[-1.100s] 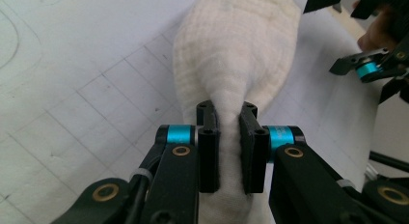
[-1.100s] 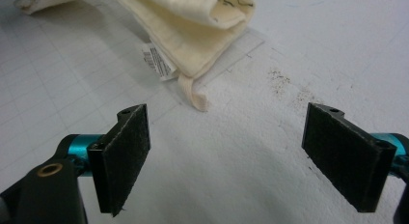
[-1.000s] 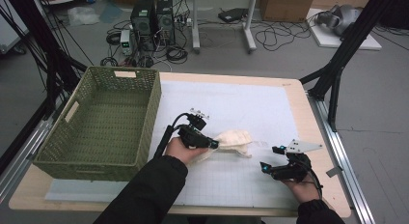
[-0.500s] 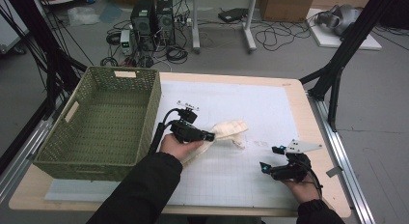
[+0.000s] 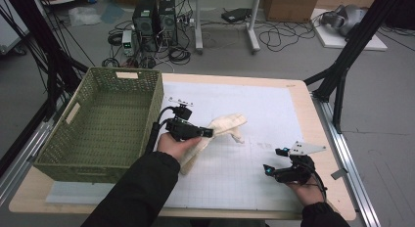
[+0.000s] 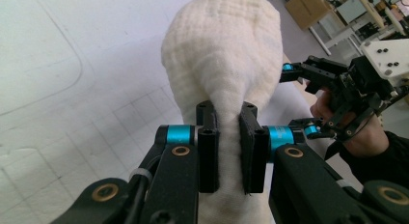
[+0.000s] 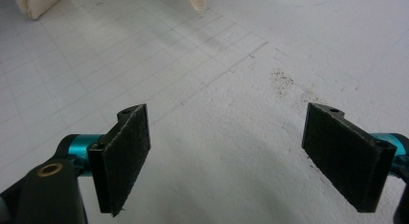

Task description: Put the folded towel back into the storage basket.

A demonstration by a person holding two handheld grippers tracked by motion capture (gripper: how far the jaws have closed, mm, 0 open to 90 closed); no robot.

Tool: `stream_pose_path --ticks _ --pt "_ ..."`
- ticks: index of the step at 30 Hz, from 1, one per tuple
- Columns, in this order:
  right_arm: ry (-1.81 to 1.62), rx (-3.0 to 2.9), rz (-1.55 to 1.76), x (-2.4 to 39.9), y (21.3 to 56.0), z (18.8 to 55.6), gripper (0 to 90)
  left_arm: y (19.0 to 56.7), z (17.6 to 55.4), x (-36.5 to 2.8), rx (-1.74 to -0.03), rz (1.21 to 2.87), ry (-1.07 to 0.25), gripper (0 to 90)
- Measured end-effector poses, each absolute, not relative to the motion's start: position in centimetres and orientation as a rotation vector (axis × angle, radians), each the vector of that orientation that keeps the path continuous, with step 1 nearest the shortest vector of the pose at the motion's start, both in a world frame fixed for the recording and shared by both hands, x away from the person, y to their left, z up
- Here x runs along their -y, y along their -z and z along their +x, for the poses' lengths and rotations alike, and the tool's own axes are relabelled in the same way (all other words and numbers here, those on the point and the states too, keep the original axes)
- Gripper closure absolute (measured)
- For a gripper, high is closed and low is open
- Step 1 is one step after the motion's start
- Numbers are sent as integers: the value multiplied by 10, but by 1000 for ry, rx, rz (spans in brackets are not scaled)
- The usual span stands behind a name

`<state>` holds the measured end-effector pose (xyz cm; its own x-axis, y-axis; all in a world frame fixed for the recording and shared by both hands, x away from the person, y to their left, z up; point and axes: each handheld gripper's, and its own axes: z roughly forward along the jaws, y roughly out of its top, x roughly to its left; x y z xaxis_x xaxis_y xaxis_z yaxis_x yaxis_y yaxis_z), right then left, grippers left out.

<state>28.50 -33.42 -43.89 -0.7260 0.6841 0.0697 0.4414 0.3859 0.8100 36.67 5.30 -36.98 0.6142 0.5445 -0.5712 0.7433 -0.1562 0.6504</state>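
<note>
Nearest the person's side of the table, the right gripper (image 5: 284, 169) rests low over the white gridded mat (image 5: 274, 114), its jaws spread wide with nothing between them. Further in, the left gripper (image 5: 195, 133) is clamped on a cream cloth (image 5: 226, 125): in the left gripper view the two black pads pinch a gathered ridge of the fabric (image 6: 226, 64). The cloth sits near the middle of the mat, just right of the green wicker basket (image 5: 105, 122); one end is raised in the grip while the far end looks to touch the mat.

I'd judge this the carrying step — cloth picked up, not yet delivered. The next move probably calls for lifting enough that the trailing end clears the basket's near wall, then swinging left over the empty inside.

Beyond the table edge lie computer towers (image 5: 156, 16) and loose cables on the floor — none of it in the path.
</note>
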Motion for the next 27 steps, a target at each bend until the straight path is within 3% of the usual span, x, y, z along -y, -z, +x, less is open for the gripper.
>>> stream_pose_path --ticks 27 --pt "-1262 -2376 994 334 439 289 166 326 357 -66 -1092 1798 118 803"
